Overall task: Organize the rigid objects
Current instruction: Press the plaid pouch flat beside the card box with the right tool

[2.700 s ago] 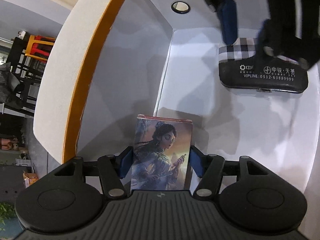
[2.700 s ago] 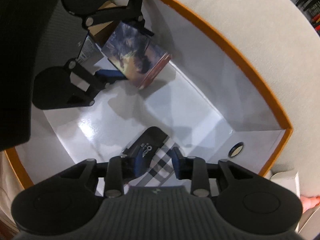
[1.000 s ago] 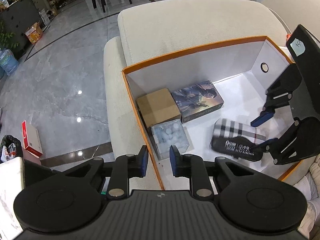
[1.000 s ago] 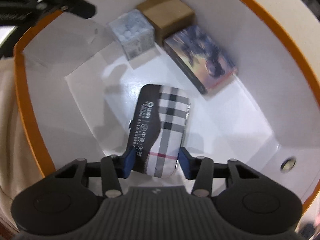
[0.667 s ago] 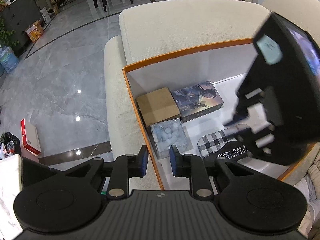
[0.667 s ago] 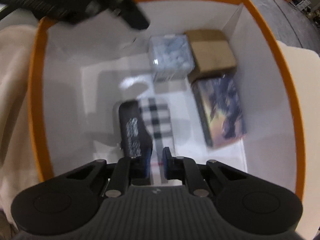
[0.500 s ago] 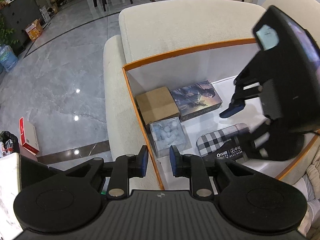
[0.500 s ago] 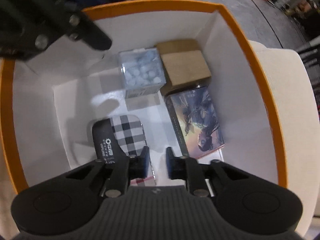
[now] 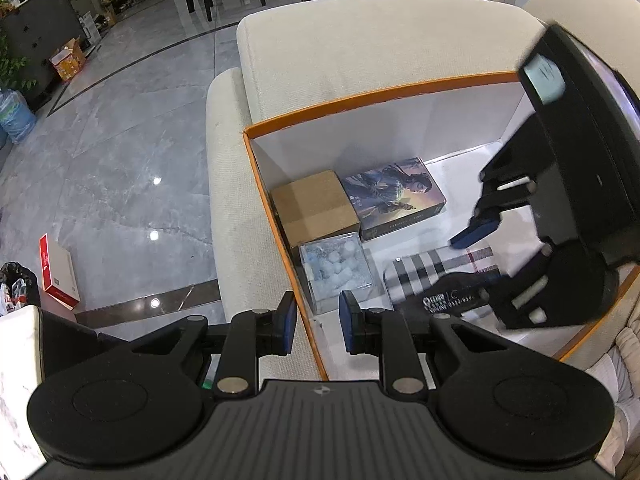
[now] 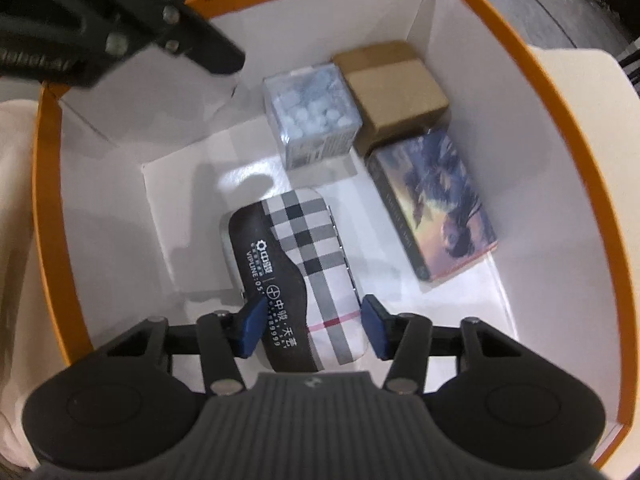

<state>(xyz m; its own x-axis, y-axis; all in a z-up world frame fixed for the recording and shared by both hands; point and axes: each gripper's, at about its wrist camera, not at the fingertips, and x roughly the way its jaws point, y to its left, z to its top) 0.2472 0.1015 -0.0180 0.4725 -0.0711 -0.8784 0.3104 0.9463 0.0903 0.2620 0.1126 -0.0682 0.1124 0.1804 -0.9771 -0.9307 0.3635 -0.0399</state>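
A white box with an orange rim (image 10: 540,92) holds a brown carton (image 10: 394,88), a clear box of pale balls (image 10: 312,120), an illustrated box (image 10: 436,204) and a plaid-and-black case (image 10: 304,256). My right gripper (image 10: 314,330) points down into the box. Its jaws are opening, with the near end of the case between them and the right pad clear of it. From the left wrist, the right gripper (image 9: 480,258) hangs over the case (image 9: 432,268). My left gripper (image 9: 318,322) hovers above the orange rim (image 9: 360,100), narrowly open with nothing in it.
The box sits on a cream sofa (image 9: 360,40). Grey marble floor lies to the left with a red-and-white box (image 9: 58,272) on it. White floor shows inside the box left of the case. Pale fabric lies at the lower right.
My left gripper let go of the illustrated box and rose out of the box. The right jaws narrowed, then widened. The plaid case slid closer to the clear box.
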